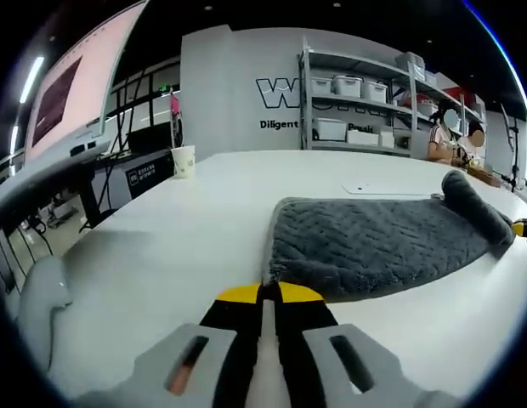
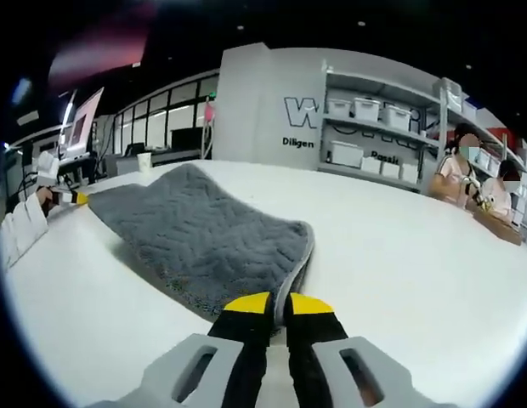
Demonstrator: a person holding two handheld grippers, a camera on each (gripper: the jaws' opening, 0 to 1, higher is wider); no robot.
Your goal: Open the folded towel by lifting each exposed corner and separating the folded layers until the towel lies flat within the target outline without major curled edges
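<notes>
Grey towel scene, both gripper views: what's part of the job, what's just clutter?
Job:
- grey plush herringbone towel
- left tool, jaws closed at its corner
- right tool, jaws closed at another corner
- white table

Clutter:
- white paper cup
- metal shelving with storage bins
- seated people

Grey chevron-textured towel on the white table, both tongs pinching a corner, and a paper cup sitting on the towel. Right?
Not the cup. In the left gripper view the white paper cup stands on the white table, far from the grey chevron-textured towel. Both tongs, left and right, do look shut at towel corners.
</notes>
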